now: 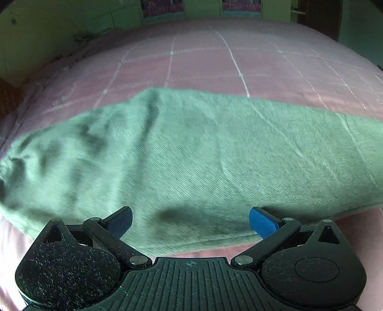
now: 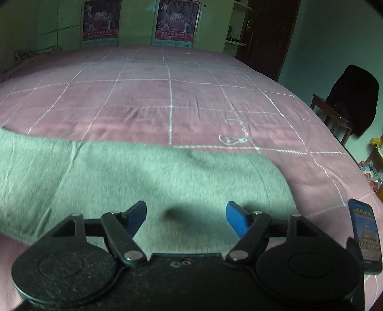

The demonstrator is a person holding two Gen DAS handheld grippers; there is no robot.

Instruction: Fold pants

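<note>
The pants (image 1: 191,153) are laid flat across the bed (image 1: 215,64), ready for folding. Left gripper (image 1: 190,221) and right gripper (image 2: 186,216) are held spread above the near edge, nothing pinched.

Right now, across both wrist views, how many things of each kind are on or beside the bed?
Pants: 1
Phone: 1
Posters: 2
Chair: 1
Grippers, left and right: 2
Total: 7
</note>
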